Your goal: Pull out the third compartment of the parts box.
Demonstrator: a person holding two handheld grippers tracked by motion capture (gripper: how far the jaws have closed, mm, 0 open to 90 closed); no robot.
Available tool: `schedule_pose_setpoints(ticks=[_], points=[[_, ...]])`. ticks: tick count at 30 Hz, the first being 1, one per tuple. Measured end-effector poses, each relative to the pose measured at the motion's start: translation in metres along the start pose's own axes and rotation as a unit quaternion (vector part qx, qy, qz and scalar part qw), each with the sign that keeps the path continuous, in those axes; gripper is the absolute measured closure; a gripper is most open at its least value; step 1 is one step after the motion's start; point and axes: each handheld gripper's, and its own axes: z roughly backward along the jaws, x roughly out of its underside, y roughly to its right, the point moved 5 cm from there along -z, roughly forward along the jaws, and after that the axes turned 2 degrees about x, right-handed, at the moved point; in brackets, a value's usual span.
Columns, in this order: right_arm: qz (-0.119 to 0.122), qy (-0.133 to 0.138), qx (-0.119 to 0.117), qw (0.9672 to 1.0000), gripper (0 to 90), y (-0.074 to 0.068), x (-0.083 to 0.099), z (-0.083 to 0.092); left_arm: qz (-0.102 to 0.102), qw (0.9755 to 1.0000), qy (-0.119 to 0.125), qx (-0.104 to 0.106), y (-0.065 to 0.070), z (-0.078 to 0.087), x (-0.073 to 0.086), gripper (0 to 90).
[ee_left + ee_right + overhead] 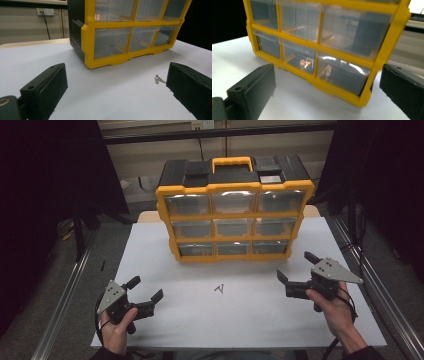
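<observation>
A yellow and black drawer organizer [234,210] stands upright at the back middle of the white table [175,320], with clear drawers in three rows, all pushed in. A few small metal screws [219,289] lie on the table in front of it, between the two grippers. My left gripper [145,288] rests at the front left, open, with nothing between its jaws. My right gripper [297,265] is at the front right, open and empty, near the organizer's lower right corner. The left gripper view shows the screws [158,79] beside its right jaw and the organizer [130,32] ahead. The right gripper view faces the organizer's drawers [317,42] closely.
Metal rails [65,295] run along both sides of the table. Dark curtains hang at left and right. A beige wall with a power outlet [46,11] lies behind. Bare table surface lies between the grippers around the screws.
</observation>
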Motion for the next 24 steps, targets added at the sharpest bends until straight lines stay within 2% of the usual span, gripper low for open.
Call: schedule_pose_setpoints(ticks=[11, 24], points=[[0.031, 0.018, -0.01, 0.9993, 0.0, -0.005, -0.026, -0.016, -0.01, 0.9999, -0.006, -0.002, 0.0, 0.0, 0.0, 3.4], [0.063, 0.039, 0.004, 0.9972, 0.0, -0.005, -0.063, -0.032, -0.007, 1.0, -0.005, -0.001, 0.0, 0.0, 0.0, 3.4]])
